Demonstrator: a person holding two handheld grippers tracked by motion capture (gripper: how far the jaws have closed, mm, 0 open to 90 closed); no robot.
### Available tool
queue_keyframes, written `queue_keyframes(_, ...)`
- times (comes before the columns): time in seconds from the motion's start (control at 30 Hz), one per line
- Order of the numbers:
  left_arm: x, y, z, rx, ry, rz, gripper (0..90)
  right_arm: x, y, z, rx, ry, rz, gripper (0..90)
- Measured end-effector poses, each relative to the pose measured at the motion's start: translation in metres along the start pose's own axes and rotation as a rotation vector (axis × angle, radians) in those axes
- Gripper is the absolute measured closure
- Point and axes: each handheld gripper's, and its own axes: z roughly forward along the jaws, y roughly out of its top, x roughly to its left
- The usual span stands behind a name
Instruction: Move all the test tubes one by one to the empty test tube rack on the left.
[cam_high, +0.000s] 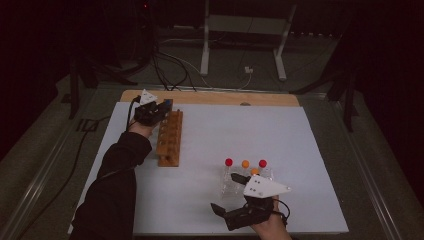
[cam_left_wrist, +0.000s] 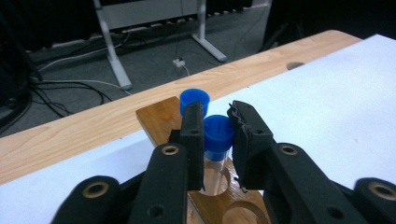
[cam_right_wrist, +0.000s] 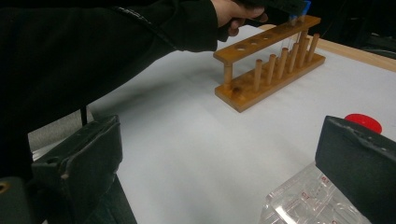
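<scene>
Here the left gripper (cam_left_wrist: 217, 135) is pinching a blue-capped tube (cam_left_wrist: 217, 140), standing upright in the wooden rack (cam_high: 169, 140), cap upward, beside another blue cap (cam_left_wrist: 194, 99). The white sheet (cam_high: 250, 135) is covering a wooden table (cam_left_wrist: 84, 126). The right gripper (cam_right_wrist: 219, 163) is hanging spread near a clear rack (cam_high: 239, 181).

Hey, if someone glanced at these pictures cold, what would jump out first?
Probably the blue-capped tube clamped in the left gripper over the wooden rack at the table's far left. Next, the red and orange caps on the clear rack near the open right gripper.
</scene>
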Motion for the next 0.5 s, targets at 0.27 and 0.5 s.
queue_keyframes(0.27,-0.002,0.007,-0.025,-0.043,-0.094,-0.033,40.8,-0.006,0.004,-0.004,-0.005,-0.004,0.006,0.5)
queue_keyframes(0.5,-0.017,0.008,-0.061,-0.055,-0.183,-0.001,15.8,-0.025,0.010,-0.022,-0.036,-0.069,0.028,0.5)
